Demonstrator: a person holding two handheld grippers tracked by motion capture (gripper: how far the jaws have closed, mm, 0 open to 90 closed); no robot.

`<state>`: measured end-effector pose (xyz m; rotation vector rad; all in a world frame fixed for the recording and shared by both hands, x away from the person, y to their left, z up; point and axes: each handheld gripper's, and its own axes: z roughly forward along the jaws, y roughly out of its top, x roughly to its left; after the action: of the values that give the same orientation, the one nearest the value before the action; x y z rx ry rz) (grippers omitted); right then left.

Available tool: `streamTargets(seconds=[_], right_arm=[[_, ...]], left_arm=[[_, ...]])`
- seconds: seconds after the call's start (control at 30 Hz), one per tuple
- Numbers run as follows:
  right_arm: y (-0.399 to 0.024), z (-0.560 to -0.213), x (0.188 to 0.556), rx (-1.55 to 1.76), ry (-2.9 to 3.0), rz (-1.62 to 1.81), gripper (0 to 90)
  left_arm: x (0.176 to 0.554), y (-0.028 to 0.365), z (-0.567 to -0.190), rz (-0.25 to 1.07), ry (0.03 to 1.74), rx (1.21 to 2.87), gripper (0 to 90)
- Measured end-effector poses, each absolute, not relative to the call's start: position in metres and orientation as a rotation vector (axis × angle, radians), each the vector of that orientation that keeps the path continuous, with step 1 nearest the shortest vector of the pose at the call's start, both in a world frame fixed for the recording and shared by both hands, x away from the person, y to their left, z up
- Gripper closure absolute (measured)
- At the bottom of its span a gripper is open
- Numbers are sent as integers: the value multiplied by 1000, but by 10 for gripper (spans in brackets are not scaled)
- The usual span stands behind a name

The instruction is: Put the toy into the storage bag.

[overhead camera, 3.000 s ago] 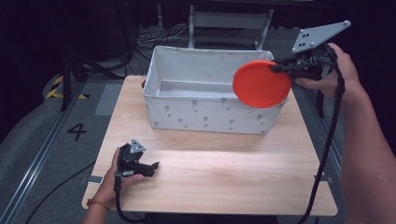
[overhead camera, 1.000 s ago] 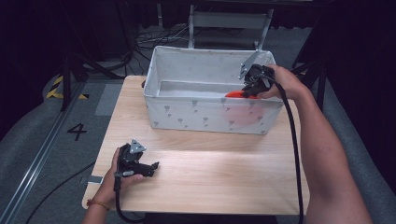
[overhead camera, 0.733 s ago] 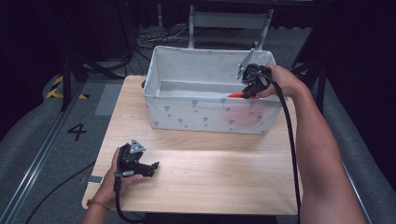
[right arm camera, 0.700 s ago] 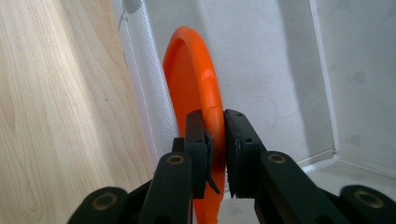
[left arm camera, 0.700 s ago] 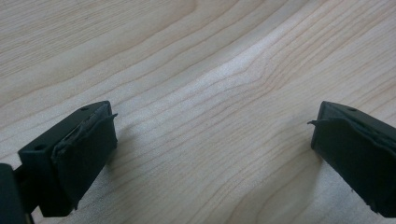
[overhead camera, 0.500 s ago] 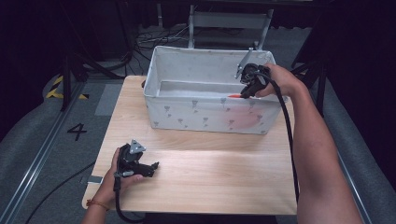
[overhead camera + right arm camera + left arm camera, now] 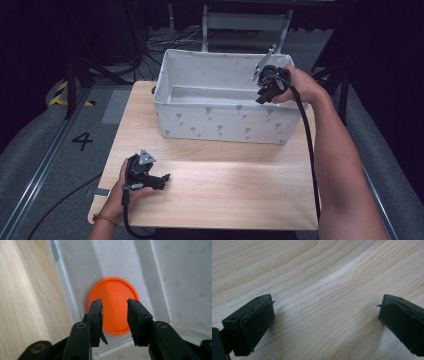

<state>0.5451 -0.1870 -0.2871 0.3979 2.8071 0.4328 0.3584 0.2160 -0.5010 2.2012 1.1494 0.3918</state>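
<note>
An orange disc [image 7: 113, 287] lies flat on the floor of the white fabric box [image 7: 225, 122], close to one wall [image 7: 187, 277]. My right gripper [image 7: 261, 98] hangs over the box's right end, pointing down at the disc. Its jaws [image 7: 113, 308] have just been opening; they stand apart above the disc, and nothing is between the pads. My left gripper [image 7: 164, 178] rests on the wooden table [image 7: 225, 185] near the front left. In the left gripper view, that gripper [image 7: 324, 315] stands wide open over bare wood.
The box takes up the back half of the table, and its rim [image 7: 220, 56] stands well above the wood. The right gripper's cable [image 7: 307, 145] runs along the forearm. Dark floor with cables and a metal frame [image 7: 245, 22] lies beyond the table.
The right gripper carried the disc from high at the box's right down into its right end. The disc has left the jaws and lies on the box floor. The left hand kept still.
</note>
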Motion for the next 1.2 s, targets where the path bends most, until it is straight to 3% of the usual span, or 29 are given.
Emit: streamTargets(seconds=[0.53,1.2], right_arm=[[-206,-268,519,618,2512,789,280],[-242,-260,475,733,2295,848,211]], left_arm=[[358,216,-501,395,1157,2198,7],[358,216,-501,398,1153,2199,7]])
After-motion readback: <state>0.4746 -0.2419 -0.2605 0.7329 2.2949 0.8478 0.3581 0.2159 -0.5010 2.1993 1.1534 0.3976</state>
